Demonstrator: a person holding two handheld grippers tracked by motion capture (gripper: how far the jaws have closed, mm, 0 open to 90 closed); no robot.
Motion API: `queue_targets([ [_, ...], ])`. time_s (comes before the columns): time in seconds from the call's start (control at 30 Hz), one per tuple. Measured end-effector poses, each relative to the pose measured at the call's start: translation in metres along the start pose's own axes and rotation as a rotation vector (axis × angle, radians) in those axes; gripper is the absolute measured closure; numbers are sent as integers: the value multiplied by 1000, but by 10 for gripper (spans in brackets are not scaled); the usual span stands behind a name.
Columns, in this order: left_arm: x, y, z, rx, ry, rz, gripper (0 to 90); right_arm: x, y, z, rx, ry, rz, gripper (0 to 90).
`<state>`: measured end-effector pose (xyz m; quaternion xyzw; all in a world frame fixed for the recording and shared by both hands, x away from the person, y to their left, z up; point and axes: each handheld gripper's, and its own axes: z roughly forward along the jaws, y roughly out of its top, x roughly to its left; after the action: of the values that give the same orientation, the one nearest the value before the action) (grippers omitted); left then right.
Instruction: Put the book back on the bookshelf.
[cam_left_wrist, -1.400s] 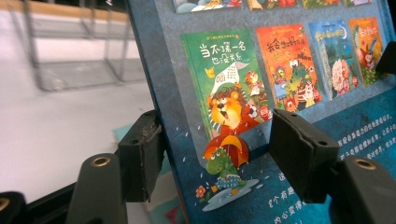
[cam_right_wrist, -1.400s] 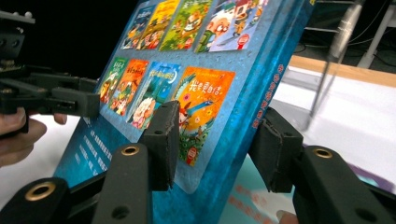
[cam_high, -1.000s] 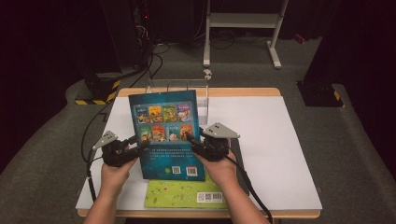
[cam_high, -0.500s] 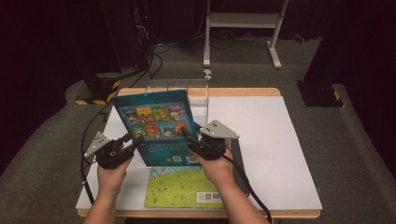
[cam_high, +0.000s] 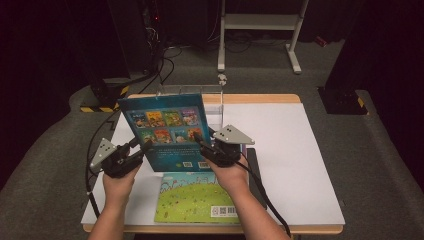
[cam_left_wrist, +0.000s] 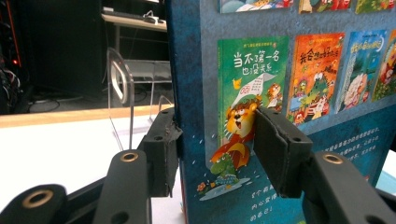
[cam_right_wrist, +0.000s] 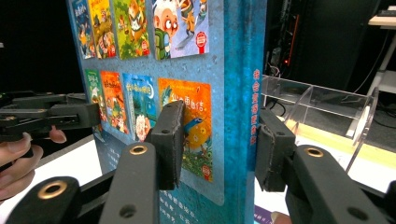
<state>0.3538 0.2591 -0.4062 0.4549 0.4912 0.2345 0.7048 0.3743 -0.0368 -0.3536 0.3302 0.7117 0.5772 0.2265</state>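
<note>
High view: both the left gripper (cam_high: 145, 148) and right gripper (cam_high: 199, 143) clamp the blue book (cam_high: 167, 132) upright above the table (cam_high: 300, 165).

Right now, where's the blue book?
High view: the blue book stands upright at the table's centre-left, clamped between the left gripper and right gripper, behind the green book and in front of the clear acrylic stand.

Open white surface (cam_high: 290, 150) to the right. Ahead, blocked by clear rack (cam_high: 212, 97) just behind upright blue book (cam_high: 167, 132); near edge taken by green book (cam_high: 197, 200).
</note>
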Motion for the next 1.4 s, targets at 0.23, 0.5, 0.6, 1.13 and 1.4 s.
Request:
queue_targets([
  [0.23, 9, 2, 17, -7, -16, -13, 509, -7, 7, 10, -16, -21, -22, 577],
  [0.5, 22, 3, 36, 2, -21, -22, 506, -14, 14, 25, -24, -31, -49, 577],
  [0.6, 23, 2, 38, 2, -21, -21, 506, -16, 13, 27, -29, -34, -46, 572],
  [1.13, 30, -8, 26, -13, -22, -16, 490, -12, 5, 28, 2, 40, -60, 504],
  [1.4, 31, -8, 21, -13, 1, 18, 488, -21, -3, 31, 49, 118, -11, 514],
])
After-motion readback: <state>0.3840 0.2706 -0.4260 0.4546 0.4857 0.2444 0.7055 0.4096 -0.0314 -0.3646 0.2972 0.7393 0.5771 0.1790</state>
